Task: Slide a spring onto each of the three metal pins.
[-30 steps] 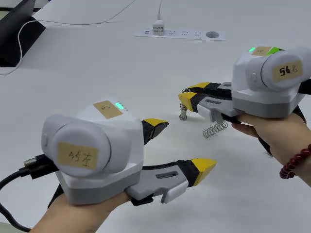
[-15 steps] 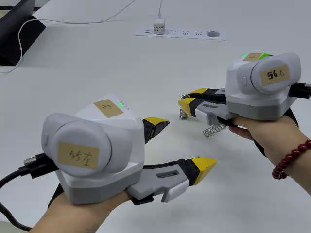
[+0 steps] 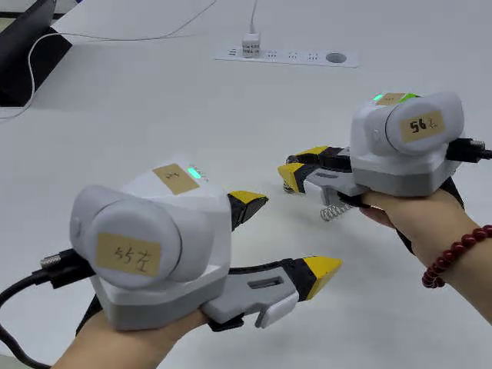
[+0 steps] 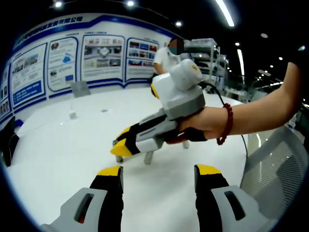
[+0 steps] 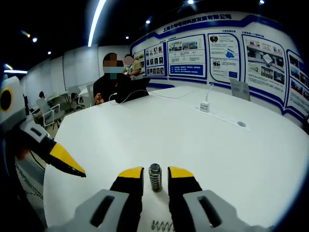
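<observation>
My right gripper (image 5: 155, 175) is shut on a coiled spring (image 5: 154, 177), which stands upright between its yellow tips. In the head view the right gripper (image 3: 294, 172) is low over the table, and only the foot of a metal pin (image 3: 288, 188) shows beneath it. A loose spring (image 3: 332, 210) lies on the table beside that gripper, and it also shows as the loose spring (image 5: 161, 225). My left gripper (image 3: 288, 234) hovers open with nothing between its jaws. From the left gripper (image 4: 159, 170) I see two more upright pins (image 4: 148, 157) behind the right gripper (image 4: 120, 147).
The white table (image 3: 154, 100) stretches around both grippers. A power strip (image 3: 286, 55) with a plugged-in charger lies at the back. A dark monitor base (image 3: 27, 54) and cables sit at the far left. People sit beyond the table's far edge (image 5: 113, 79).
My right gripper has come down and a little toward me, so its tips now cover most of the pin. The left gripper has barely moved.
</observation>
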Action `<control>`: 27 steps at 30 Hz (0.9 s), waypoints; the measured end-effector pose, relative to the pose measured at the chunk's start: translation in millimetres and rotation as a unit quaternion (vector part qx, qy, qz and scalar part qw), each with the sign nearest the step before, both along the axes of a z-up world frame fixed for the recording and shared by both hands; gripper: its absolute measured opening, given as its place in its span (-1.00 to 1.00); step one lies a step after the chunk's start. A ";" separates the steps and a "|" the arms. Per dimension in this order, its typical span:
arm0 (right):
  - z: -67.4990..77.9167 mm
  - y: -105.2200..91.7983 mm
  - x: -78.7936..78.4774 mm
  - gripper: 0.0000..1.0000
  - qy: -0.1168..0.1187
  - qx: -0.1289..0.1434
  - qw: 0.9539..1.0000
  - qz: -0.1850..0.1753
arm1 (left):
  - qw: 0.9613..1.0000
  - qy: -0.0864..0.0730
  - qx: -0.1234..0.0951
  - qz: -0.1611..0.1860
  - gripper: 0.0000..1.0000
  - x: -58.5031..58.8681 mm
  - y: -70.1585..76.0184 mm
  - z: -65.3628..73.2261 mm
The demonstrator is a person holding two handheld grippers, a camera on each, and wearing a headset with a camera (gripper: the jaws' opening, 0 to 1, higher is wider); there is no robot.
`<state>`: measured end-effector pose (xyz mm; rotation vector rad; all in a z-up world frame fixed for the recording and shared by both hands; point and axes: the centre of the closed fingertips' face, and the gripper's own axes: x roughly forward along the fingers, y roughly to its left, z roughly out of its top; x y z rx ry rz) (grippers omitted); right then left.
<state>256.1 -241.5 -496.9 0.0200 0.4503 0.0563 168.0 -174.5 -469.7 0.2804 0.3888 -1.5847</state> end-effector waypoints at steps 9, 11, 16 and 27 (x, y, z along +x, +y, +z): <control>20.2 0.9 -7.8 -0.44 -0.016 -0.006 1.000 -0.004 | 1.000 -0.005 0.000 0.000 0.21 0.1 -0.8 -0.9; 26.7 3.0 -10.2 -0.41 -0.022 -0.006 1.000 -0.003 | 1.000 -0.007 0.000 0.001 0.21 0.5 -1.0 -0.8; 40.7 3.1 -19.8 -0.34 -0.030 -0.002 1.000 -0.007 | 1.000 -0.014 -0.008 0.008 0.22 3.3 -1.6 2.8; 63.0 -12.2 -50.8 -0.18 -0.041 0.006 0.998 -0.043 | 1.000 -0.023 -0.005 0.007 0.18 4.3 -1.4 2.9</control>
